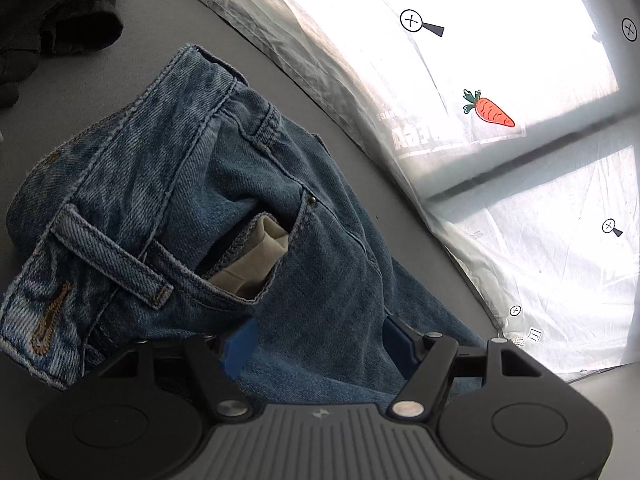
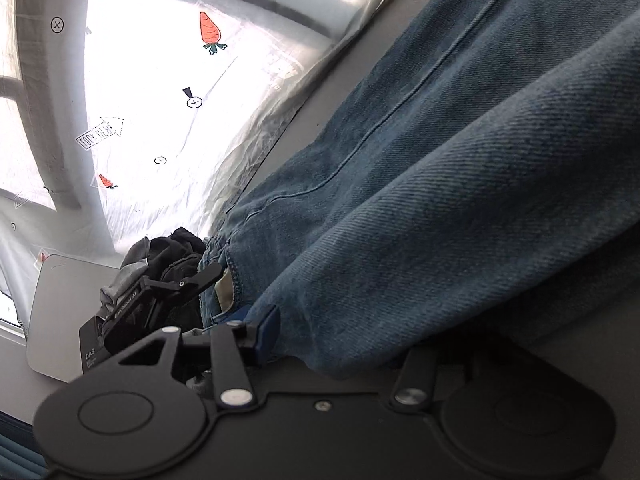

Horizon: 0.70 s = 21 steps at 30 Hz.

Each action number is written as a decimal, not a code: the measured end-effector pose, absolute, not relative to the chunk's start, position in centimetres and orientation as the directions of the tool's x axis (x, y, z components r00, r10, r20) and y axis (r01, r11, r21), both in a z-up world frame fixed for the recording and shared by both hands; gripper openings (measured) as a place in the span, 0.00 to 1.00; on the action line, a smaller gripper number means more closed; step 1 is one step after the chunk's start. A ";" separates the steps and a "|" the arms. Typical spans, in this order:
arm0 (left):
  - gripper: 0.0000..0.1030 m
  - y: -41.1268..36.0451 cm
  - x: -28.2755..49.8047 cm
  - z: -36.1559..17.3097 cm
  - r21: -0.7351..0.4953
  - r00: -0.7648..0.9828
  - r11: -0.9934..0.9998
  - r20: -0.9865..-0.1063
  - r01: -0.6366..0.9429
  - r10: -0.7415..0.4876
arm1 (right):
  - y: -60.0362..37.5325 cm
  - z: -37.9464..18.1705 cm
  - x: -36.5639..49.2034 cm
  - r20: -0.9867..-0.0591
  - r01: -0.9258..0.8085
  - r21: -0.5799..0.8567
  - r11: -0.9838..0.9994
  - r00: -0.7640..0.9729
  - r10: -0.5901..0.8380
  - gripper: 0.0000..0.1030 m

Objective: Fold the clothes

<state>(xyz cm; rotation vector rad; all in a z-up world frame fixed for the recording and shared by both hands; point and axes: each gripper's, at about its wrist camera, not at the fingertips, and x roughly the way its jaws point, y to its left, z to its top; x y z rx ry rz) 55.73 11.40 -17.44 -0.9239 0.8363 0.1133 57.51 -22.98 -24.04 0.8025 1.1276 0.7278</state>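
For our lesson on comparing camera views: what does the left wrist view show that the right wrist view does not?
Left wrist only: the jeans' waistband, belt loop and open pocket lining. Right wrist only: the long denim leg, the left gripper and a "look here" arrow sticker. Both: the jeans, the grey table, dark clothes and a carrot sticker.

Both wrist views look down, close over the jeans [image 1: 248, 208], toward the sunlit window [image 2: 152, 100].
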 end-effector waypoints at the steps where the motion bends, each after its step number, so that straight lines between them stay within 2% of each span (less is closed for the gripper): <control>1: 0.69 11.4 55.7 -17.6 -0.661 0.688 0.617 -0.681 -0.428 -0.252 | -23.2 -24.1 56.8 -0.483 -0.104 0.845 0.524 0.271 0.833 0.51; 6: 0.69 11.4 55.6 -17.9 -0.658 0.688 0.621 -0.681 -0.426 -0.250 | -25.4 -25.2 55.0 -0.437 -0.010 0.887 0.462 0.306 0.846 0.48; 13: 0.69 10.6 55.7 -17.1 -0.608 0.662 0.654 -0.719 -0.450 -0.213 | -27.5 -24.3 54.2 -0.445 0.008 0.885 0.465 0.303 0.843 0.47; 17: 0.70 8.2 55.8 -15.4 -0.509 0.628 0.745 -0.762 -0.431 -0.158 | -32.2 -23.2 52.8 -0.456 0.045 0.874 0.484 0.422 0.784 0.47; 21: 0.71 4.4 55.1 -13.8 -0.460 0.619 0.813 -0.768 -0.357 -0.162 | -38.0 -22.7 51.8 -0.453 0.155 0.877 0.455 0.585 0.673 0.47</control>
